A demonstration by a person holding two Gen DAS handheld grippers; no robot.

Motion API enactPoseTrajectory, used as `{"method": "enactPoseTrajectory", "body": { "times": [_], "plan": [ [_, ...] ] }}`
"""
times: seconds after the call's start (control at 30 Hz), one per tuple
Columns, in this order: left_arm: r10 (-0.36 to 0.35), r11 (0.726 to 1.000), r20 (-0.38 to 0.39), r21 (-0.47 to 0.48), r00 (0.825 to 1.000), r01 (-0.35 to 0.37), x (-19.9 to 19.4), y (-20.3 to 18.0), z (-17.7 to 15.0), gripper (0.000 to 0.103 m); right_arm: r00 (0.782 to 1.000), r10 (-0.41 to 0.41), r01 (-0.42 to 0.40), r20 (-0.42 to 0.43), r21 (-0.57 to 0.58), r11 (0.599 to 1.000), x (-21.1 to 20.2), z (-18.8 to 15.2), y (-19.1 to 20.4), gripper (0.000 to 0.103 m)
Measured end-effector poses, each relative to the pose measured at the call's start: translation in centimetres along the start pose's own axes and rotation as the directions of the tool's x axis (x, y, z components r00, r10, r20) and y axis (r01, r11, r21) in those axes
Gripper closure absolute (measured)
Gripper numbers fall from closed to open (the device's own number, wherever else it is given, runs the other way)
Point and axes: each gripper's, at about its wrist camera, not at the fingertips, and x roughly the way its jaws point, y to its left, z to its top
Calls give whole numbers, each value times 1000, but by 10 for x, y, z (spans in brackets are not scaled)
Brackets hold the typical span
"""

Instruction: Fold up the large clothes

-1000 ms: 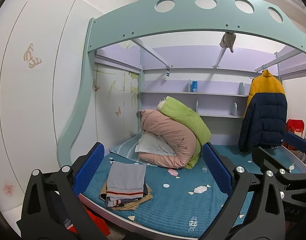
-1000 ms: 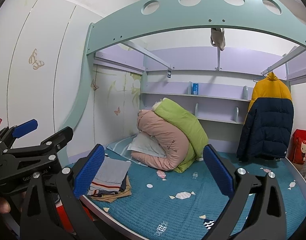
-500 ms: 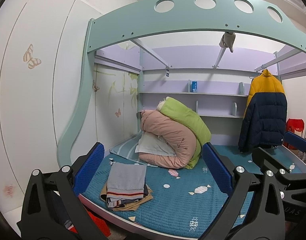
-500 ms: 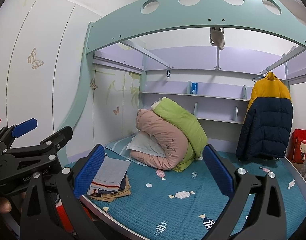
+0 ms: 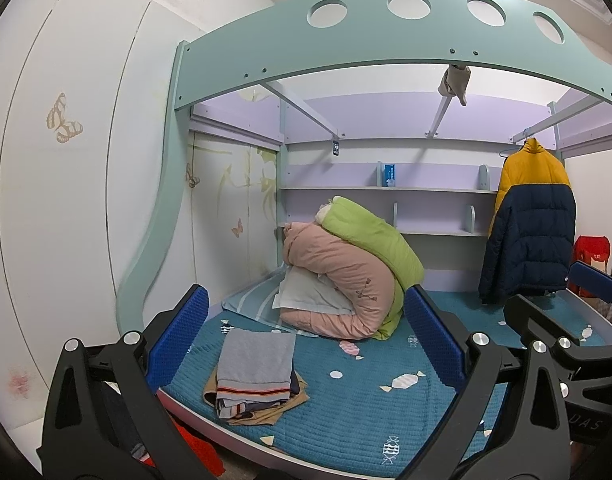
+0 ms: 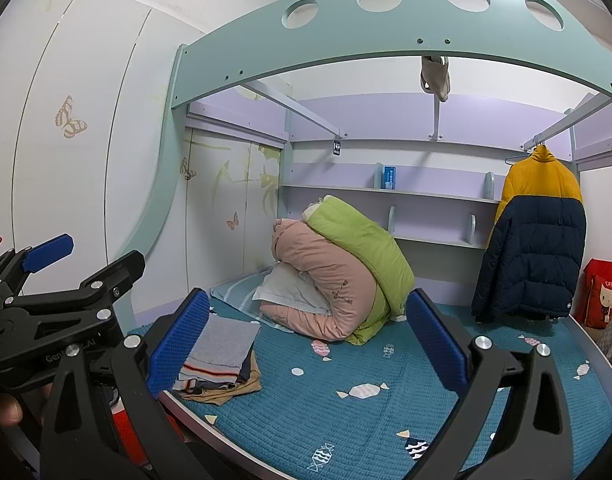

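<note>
A stack of folded clothes (image 5: 255, 376), grey on top with tan at the bottom, lies at the front left of the teal bed cover (image 5: 366, 396); it also shows in the right wrist view (image 6: 220, 360). A yellow and navy puffer jacket (image 5: 532, 224) hangs on a rail at the right, also in the right wrist view (image 6: 536, 240). My left gripper (image 5: 306, 340) is open and empty, held in front of the bed. My right gripper (image 6: 308, 340) is open and empty beside it. Each shows in the other's view, the right gripper (image 5: 554, 336) and the left gripper (image 6: 58, 276).
A rolled pink and green duvet (image 5: 346, 276) with a pillow sits at the back of the bed. Shelves (image 5: 386, 190) run along the back wall under a teal bunk frame (image 5: 386, 36). A red bag (image 6: 602, 296) stands at the right.
Both views have shifted only slightly; the grippers stay open and nothing on the bed has moved.
</note>
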Motion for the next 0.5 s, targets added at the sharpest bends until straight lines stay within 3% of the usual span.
{"method": "enactPoseTrajectory", "body": {
  "times": [0.5],
  "plan": [
    [0,1000,3,3,1000,0,0,-2,1,5,1000,-2,2,2,-1,1000,0,1,-2,8]
  ]
}}
